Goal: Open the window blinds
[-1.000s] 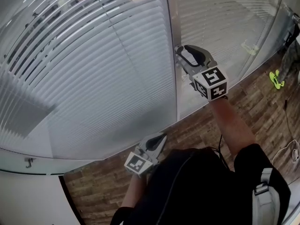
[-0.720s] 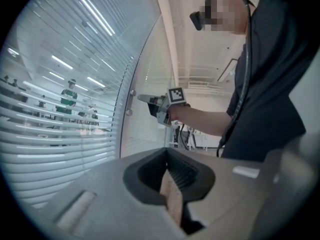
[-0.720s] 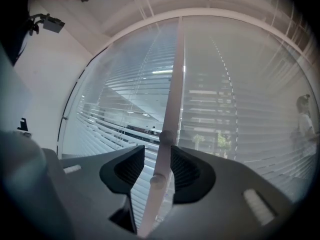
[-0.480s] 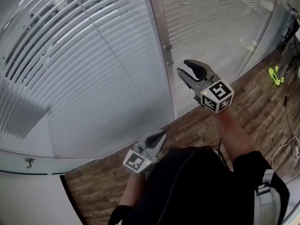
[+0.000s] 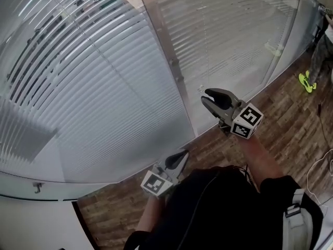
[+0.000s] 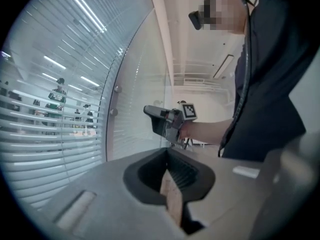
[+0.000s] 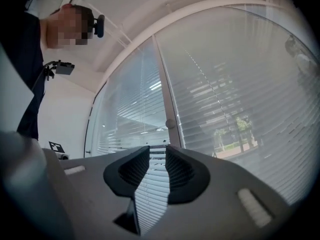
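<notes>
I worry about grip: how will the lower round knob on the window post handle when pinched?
The lower knob looks small, round and smooth, so a grip may slip. It sits on the post, so it probably turns rather than lifts.

— What is underfoot where you stand?
— Floor (image 5: 291,126): wood-look planks in mixed browns, laid in short staggered lengths.
— And ahead of you?
— Two tall window panes (image 5: 104,92), a metal post (image 5: 162,33) between them. White wall (image 5: 36,223) at your lower left, one small hook (image 5: 37,187) on it. Overhead, white ceiling (image 6: 187,39) with one strip light (image 6: 223,67), lit.
</notes>
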Demonstrator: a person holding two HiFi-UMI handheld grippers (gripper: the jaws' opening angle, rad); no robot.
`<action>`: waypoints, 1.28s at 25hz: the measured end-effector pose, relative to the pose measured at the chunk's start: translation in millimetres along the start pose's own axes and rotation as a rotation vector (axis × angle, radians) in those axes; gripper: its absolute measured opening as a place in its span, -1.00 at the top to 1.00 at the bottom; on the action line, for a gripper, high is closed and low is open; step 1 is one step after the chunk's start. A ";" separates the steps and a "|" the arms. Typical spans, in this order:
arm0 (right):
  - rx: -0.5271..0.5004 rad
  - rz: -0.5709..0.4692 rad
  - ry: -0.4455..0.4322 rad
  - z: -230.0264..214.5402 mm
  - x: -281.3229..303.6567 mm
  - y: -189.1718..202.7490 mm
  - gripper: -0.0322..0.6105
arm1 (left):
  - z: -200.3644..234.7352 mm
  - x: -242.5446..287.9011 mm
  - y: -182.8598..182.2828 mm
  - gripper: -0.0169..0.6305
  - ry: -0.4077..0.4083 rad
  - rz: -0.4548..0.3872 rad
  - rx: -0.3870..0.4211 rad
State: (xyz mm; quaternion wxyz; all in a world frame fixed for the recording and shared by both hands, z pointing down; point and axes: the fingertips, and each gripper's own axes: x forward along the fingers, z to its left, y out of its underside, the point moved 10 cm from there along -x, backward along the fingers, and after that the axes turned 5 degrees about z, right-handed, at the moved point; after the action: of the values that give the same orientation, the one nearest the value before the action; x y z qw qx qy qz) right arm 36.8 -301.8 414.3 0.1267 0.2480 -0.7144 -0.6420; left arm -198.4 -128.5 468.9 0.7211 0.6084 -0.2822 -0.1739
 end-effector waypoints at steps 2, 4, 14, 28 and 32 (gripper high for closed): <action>-0.001 -0.009 -0.036 4.9 -8.9 2.8 0.69 | -2.8 5.0 -1.6 0.93 -0.002 -0.008 -0.004; -0.013 -0.006 -0.072 11.5 -18.7 6.0 0.73 | -8.4 11.0 -2.3 0.94 -0.001 -0.017 -0.010; -0.011 0.035 -0.081 13.3 -82.1 16.5 0.88 | -37.1 41.5 -1.2 0.93 0.026 -0.023 -0.018; -0.045 0.208 -0.164 43.3 -172.4 37.1 0.89 | -81.0 72.6 -5.1 0.93 0.037 -0.045 -0.007; -0.040 0.211 -0.159 38.6 -193.6 34.8 0.89 | -96.1 83.7 -6.4 0.94 0.045 -0.040 -0.006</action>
State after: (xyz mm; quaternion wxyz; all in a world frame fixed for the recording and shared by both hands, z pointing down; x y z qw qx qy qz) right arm 174.4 -167.0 469.5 0.1412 0.1174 -0.7314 -0.6568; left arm -73.1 -104.6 469.4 0.7257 0.6154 -0.2530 -0.1754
